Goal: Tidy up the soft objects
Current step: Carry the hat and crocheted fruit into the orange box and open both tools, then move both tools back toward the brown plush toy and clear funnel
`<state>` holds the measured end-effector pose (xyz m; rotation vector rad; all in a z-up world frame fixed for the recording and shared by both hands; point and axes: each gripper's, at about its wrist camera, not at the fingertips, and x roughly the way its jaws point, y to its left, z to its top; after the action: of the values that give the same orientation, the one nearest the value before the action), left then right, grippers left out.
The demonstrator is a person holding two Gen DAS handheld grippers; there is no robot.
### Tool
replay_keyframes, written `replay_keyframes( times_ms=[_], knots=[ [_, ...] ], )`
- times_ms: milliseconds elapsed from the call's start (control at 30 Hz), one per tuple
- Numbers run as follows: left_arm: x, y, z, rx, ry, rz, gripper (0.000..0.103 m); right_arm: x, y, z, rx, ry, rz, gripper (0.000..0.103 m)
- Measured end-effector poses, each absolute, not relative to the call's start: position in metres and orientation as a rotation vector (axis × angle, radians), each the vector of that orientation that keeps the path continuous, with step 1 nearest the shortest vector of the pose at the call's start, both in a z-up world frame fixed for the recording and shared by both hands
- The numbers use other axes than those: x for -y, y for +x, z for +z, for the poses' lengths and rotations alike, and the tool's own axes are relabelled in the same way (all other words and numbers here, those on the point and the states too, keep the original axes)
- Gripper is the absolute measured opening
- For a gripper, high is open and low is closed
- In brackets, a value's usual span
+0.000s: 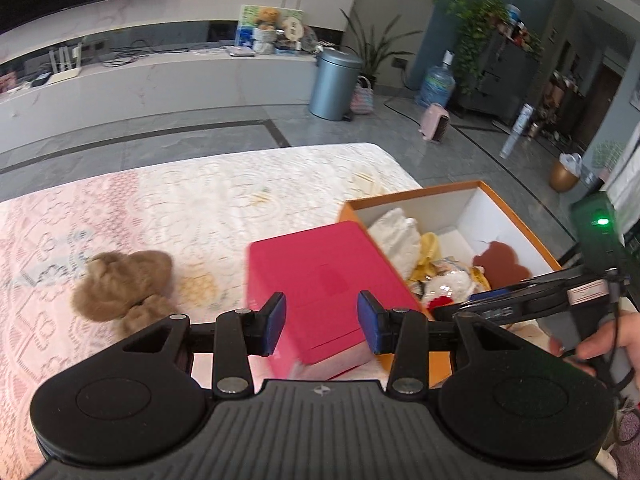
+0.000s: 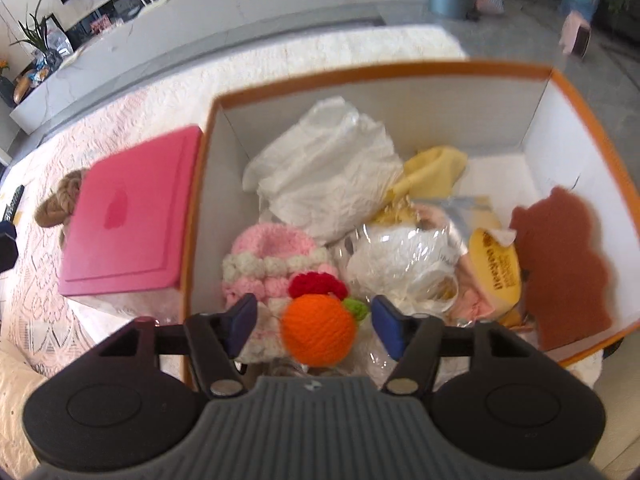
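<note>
The left hand-held gripper is hovering with its jaws standing apart and nothing between them, above the near edge of a pink box that is lying flat on the lace-covered bed. A brown plush toy is lying on the bed well to the left of that box, its long axis running roughly from far-left to near-right, though which end is the head cannot be told. The orange box is sitting open just beside the pink one, touching or nearly touching its right side. The right hand-held gripper is hanging over the near edge of the orange box with its jaws wide apart; an orange knitted ball with a green leaf and red ruffle is sitting between the blue pads, but neither pad is pressing on it. The ball belongs to a pink and white knitted hat that is lying in the near-left corner of the box, its opening facing up and away. Behind it a white crumpled cloth is filling the far-left part, a yellow cloth is peeking out beside it, a plastic-wrapped white bundle is resting in the middle, and a brown bear-shaped sponge is leaning against the right wall
</note>
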<state>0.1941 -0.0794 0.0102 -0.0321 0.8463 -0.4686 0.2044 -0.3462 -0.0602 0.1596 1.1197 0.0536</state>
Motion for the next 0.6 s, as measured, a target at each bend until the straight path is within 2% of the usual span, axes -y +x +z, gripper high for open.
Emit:
replay_keyframes(
  times_ms=[333,533,600],
  knots=[
    [-0.003,0.155,0.002,-0.816,-0.110,-0.337,0.048,0.275,0.151,-0.002,-0.834,0.049,0.164,0.064],
    [-0.046,0.136,-0.022,-0.843,-0.141,-0.230,0.046,0.206,0.126,-0.004,-0.744,0.004,0.320,0.064],
    [-0.057,0.132,-0.031,-0.854,-0.160,-0.207,0.045,0.181,0.124,-0.015,-0.757,-0.026,0.366,0.067]
  ],
)
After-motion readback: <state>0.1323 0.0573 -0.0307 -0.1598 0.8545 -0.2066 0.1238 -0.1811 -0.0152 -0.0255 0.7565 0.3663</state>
